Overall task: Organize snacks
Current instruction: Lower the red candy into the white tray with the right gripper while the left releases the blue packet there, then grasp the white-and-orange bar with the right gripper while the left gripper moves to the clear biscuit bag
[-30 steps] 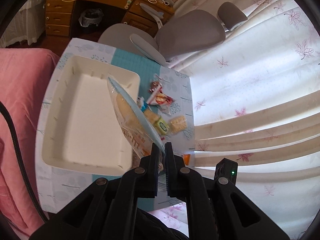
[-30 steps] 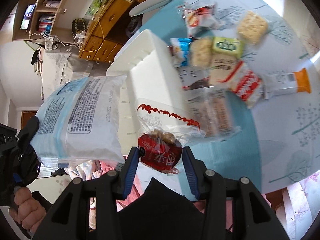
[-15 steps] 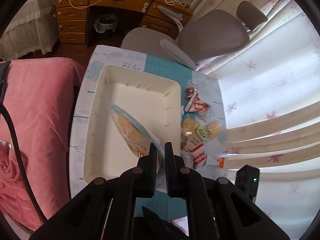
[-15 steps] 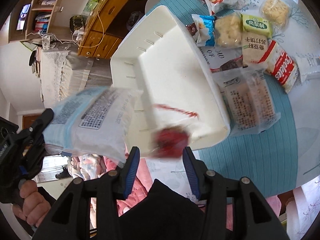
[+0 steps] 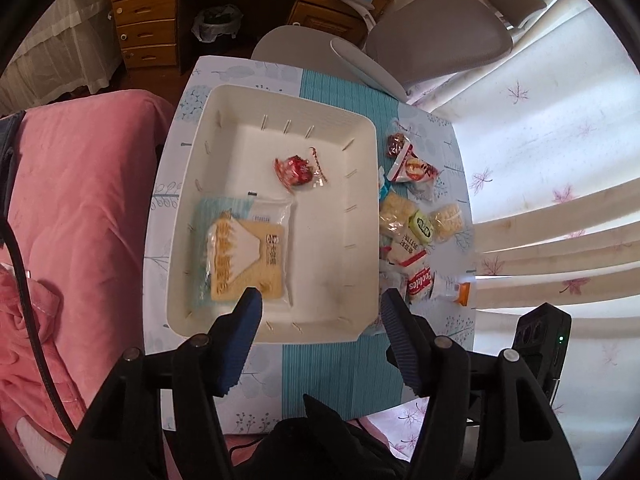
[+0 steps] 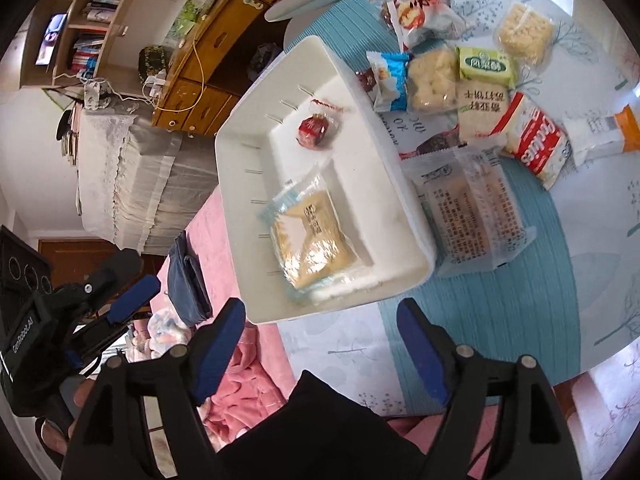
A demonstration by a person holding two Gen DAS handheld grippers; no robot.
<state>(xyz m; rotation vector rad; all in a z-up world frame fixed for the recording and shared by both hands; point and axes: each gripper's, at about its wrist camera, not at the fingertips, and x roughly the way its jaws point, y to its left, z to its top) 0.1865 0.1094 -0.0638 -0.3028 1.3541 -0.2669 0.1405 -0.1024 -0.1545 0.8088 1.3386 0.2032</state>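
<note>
Both claws, left claw (image 5: pixel 320 304) & right claw (image 6: pixel 322 316), are opening w/ nothing between them; remaining light, crinkly, slippery plastic-wrapped snack packets (image 6: pixel 472 92) sit on bench beside white plastic tray (image 6: pixel 400 204), so pinch a sealed edge, not brittle biscuit middle.

Clear flat cracker packet (image 6: pixel 476 216): left edge hidden behind white plastic bin wall (image 6: pixel 394 152). Print on heaped small wrappers (image 5: pixel 416 236) unreadable, too small.
</note>
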